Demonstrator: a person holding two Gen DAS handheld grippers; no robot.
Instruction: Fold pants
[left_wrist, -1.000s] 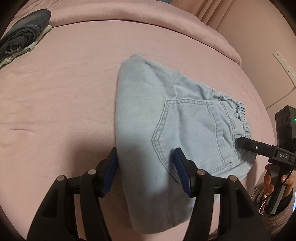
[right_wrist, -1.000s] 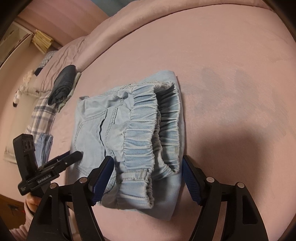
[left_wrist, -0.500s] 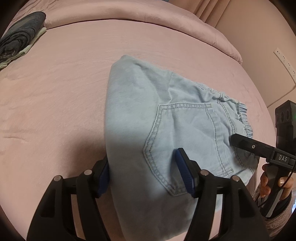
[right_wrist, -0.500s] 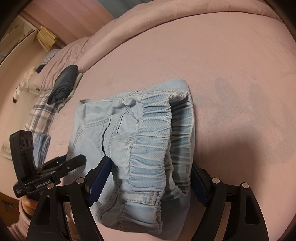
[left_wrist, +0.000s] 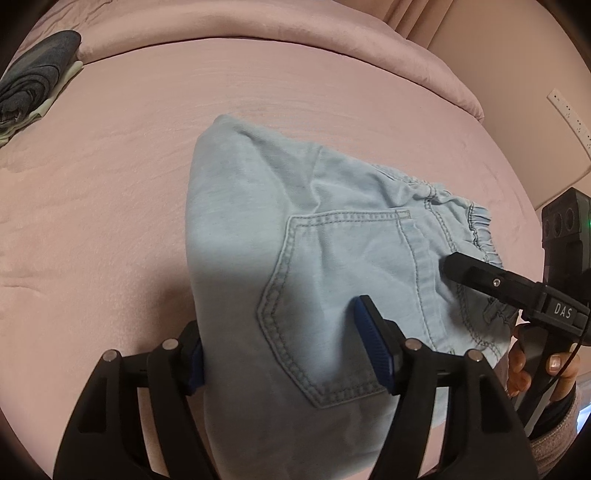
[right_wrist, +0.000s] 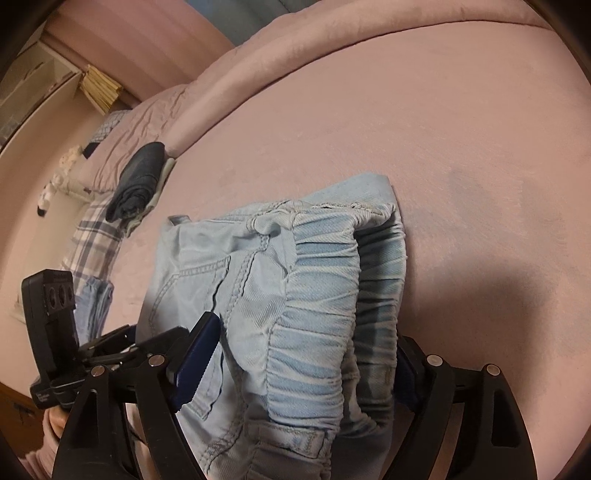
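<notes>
Light blue denim pants (left_wrist: 332, 266), folded into a compact bundle, lie on the pink bed (left_wrist: 110, 184). My left gripper (left_wrist: 284, 354) straddles the folded side near the back pocket. Its jaws are opening with cloth between them, and the left pad is partly covered by the fold. My right gripper (right_wrist: 299, 369) straddles the elastic waistband (right_wrist: 317, 295) of the pants (right_wrist: 221, 266). Its jaws are also opening, and the right pad is mostly hidden behind the gathers. Each gripper shows in the other's view: the right gripper (left_wrist: 480, 277), the left gripper (right_wrist: 110, 343).
A dark grey folded garment (left_wrist: 33, 85) (right_wrist: 140, 181) lies on a white cloth at the far edge of the bed. Plaid bedding (right_wrist: 92, 240) and a bookshelf (right_wrist: 99, 85) are beyond. A person's hand (left_wrist: 554, 369) holds the right gripper. A power strip (left_wrist: 569, 114) is on the wall.
The left gripper has slid forward along the pants with its jaws widening, and the fold now covers its left pad. The right gripper's jaws have widened around the waistband, which sits deeper between them.
</notes>
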